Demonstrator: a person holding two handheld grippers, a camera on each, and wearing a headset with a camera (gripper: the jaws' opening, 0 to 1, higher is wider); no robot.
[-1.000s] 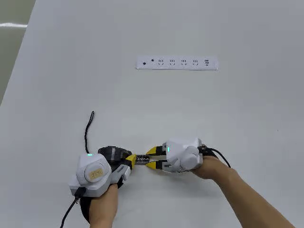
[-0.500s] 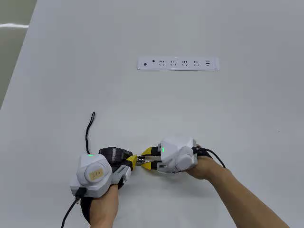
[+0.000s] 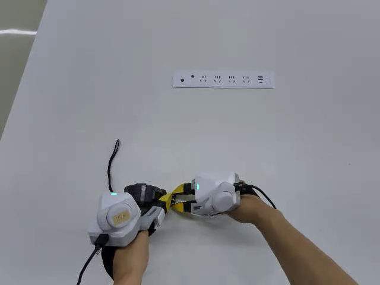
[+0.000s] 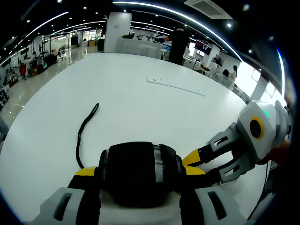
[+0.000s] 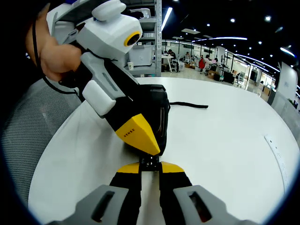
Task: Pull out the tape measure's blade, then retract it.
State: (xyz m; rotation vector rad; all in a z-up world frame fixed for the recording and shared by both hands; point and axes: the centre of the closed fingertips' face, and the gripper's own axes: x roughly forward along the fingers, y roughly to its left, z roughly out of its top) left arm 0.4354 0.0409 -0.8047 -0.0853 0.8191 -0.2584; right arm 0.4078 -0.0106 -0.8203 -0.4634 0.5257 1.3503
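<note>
Tape measure [image 3: 143, 192], a black case, lies on the white tabletop [image 3: 279, 148], low and toward 7 o'clock in the head view. The left gripper [image 4: 139, 172] comes at it from 7 o'clock and has its yellow-tipped fingers [image 4: 85, 171] on either side of the case, closed against its flanks and holding it. In the left gripper view the case takes up the whole space between those fingers.

The right gripper [image 5: 151, 165] comes in from 3 o'clock, level with the tabletop and pointing at the case. Its fingers [image 5: 172, 168] are drawn close together and pinch the small dark end hook [image 5: 151, 161] of the blade. The hook is just beside the case, under the yellow tip of one left finger, and I can make out hardly any blade between hook and case. In the head view the two grippers' yellow tips nearly meet at the 3 o'clock side of the case.

A thin black strap [image 3: 110, 163] runs from the case toward 11 o'clock and lies loose on the tabletop. A white power strip [image 3: 223, 79] lies flat at 12 o'clock, well apart from the grippers. A dark cable [image 3: 89, 261] trails off the back of the left gripper toward 7 o'clock. A bare hand [image 3: 252, 208] grips the right gripper from behind.
</note>
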